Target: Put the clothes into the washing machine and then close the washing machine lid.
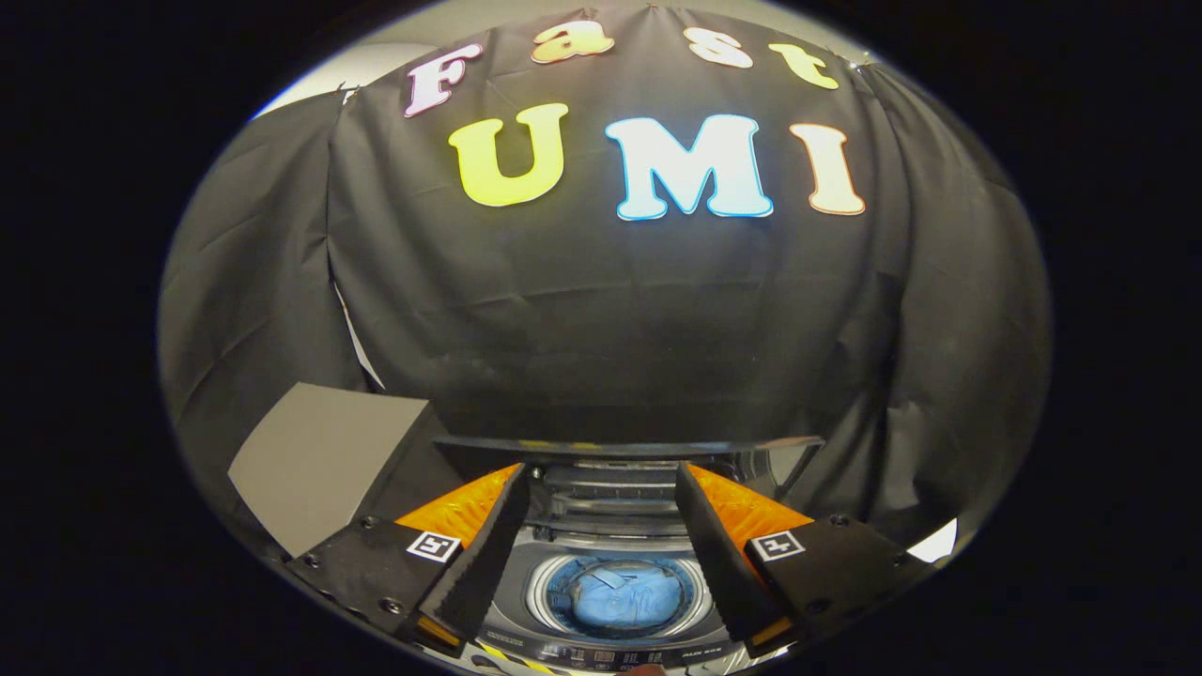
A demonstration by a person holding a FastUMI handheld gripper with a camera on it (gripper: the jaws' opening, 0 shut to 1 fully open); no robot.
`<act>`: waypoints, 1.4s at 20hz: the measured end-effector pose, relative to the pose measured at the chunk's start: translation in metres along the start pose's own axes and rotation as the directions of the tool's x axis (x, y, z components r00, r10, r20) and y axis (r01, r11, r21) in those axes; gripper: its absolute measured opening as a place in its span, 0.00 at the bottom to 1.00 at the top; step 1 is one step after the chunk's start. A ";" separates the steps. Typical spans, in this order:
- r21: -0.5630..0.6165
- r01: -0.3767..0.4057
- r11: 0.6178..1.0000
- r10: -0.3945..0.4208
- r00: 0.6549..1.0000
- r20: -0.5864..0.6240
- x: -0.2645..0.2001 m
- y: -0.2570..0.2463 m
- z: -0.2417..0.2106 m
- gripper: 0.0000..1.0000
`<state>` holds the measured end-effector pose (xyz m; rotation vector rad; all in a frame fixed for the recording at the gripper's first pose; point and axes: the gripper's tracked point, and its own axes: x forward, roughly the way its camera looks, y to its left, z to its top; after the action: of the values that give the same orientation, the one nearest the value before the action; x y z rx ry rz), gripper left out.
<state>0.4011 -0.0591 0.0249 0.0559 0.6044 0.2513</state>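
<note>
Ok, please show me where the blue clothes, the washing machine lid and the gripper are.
blue clothes (627, 597), gripper view, middle of the fabric inside the drum.
washing machine lid (624, 447), gripper view, top edge of the raised lid.
gripper (601, 474), gripper view, midway between its open fingertips.

Pretty dim overall, light's coming from overhead; heavy fisheye bending toward the rim, small glare patch around 4 o'clock, center stays sharp.

Soft blue cloth (627, 597) in a glossy, seemingly metal drum (542, 593); matt backdrop cloth (601, 319).

drum (563, 601) of washing machine (512, 582) | holds blue shirt (627, 598); lid (624, 444) raised
</note>
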 end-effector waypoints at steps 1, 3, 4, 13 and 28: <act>0.029 -0.015 0.999 0.015 1.000 0.006 0.006 0.006 0.009 0.96; 0.065 -0.023 0.998 0.022 1.000 0.019 0.023 0.013 0.025 0.96; 0.070 -0.016 0.997 0.015 1.000 0.011 0.031 0.014 0.025 0.96; 0.029 0.049 0.998 -0.047 0.996 -0.075 0.106 0.003 0.013 0.97; -0.038 0.073 0.997 -0.070 0.994 0.085 0.092 -0.012 -0.015 0.97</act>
<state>0.4686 -0.0484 -0.0399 0.0053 0.5166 0.1906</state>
